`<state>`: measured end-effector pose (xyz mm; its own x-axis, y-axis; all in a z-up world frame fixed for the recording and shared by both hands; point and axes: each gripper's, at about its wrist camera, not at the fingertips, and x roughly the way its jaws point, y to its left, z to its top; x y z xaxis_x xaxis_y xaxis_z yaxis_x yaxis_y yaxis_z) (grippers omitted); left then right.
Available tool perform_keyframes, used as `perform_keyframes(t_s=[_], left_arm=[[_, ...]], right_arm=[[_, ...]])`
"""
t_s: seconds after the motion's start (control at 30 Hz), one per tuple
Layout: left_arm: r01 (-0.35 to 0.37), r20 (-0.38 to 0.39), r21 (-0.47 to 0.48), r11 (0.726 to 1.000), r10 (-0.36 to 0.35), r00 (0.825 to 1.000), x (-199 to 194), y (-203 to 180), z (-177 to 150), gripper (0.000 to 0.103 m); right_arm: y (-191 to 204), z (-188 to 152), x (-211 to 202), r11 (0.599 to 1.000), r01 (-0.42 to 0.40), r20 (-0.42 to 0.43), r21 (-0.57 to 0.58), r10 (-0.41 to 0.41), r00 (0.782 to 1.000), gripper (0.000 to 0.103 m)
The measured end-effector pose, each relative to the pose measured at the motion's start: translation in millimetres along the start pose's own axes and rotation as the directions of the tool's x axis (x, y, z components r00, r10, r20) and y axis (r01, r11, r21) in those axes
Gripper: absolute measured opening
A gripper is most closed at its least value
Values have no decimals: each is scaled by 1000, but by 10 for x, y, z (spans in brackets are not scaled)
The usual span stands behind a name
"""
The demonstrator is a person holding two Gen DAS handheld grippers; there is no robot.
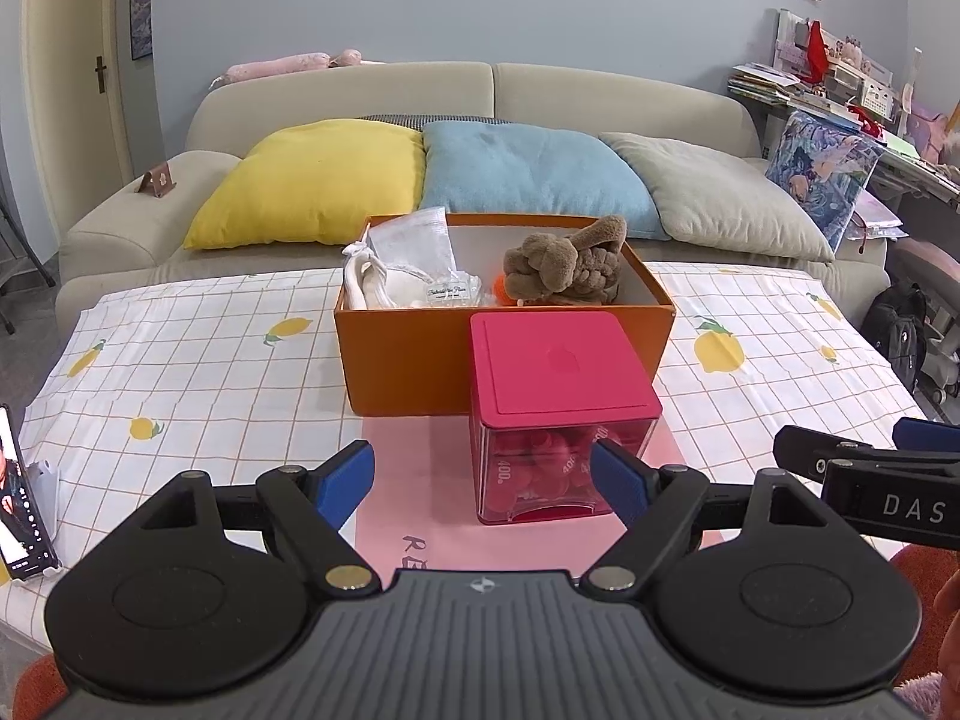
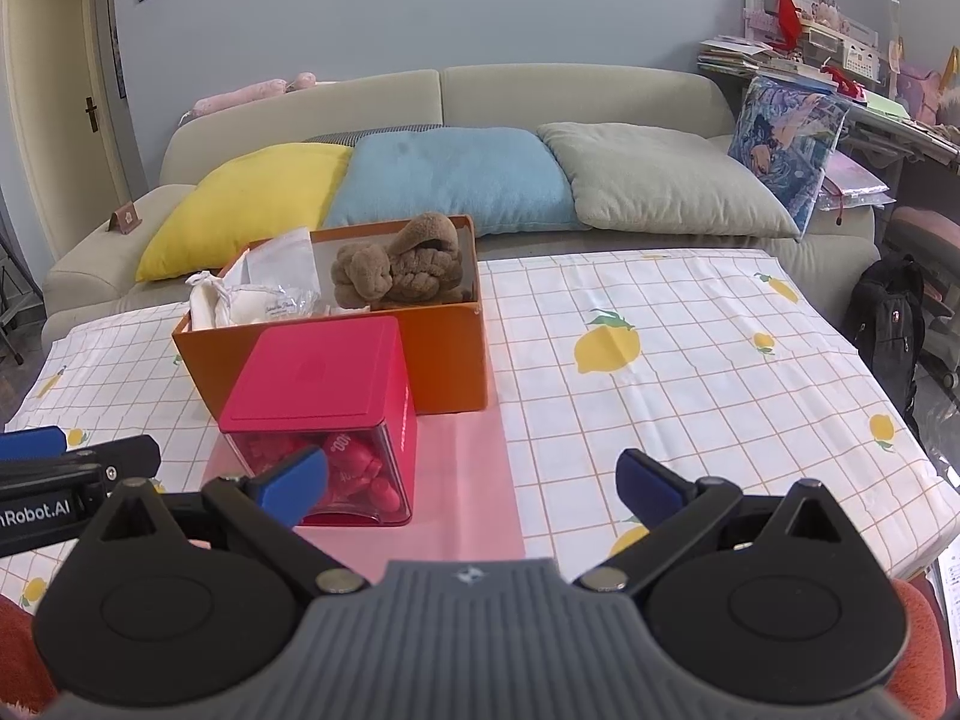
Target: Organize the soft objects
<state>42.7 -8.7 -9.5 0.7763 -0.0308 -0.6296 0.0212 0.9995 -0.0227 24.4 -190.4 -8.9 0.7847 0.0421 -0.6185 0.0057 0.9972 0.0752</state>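
An orange box (image 1: pixel 420 360) (image 2: pixel 444 360) stands on the table and holds a brown plush toy (image 1: pixel 564 264) (image 2: pixel 396 267) and white soft items in clear bags (image 1: pixel 408 270) (image 2: pixel 270 294). In front of it sits a clear container with a pink lid (image 1: pixel 558 360) (image 2: pixel 324 378), full of pink pieces. My left gripper (image 1: pixel 483 480) is open near the table's front edge, its blue pads either side of that container's lower front. My right gripper (image 2: pixel 471 480) is open too, just right of the container, with nothing between its fingers.
A lemon-print cloth (image 2: pixel 690 360) covers the table, with a pink sheet (image 2: pixel 456 480) under the container. A phone (image 1: pixel 21 498) stands at the left edge. Behind is a sofa with yellow (image 1: pixel 312 180), blue (image 1: pixel 528 174) and grey (image 1: pixel 720 192) cushions. A cluttered desk (image 2: pixel 840 78) is at the right.
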Motion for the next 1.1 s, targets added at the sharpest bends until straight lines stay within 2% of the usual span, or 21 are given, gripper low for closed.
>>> perform_keyframes(t_s=[1.1], left_arm=[[12,-15,-13,1000,-12,1000,7,-3,-39,96]], right_arm=[[-12,-26,35,1000,-6,-25,10,6,1000,100]])
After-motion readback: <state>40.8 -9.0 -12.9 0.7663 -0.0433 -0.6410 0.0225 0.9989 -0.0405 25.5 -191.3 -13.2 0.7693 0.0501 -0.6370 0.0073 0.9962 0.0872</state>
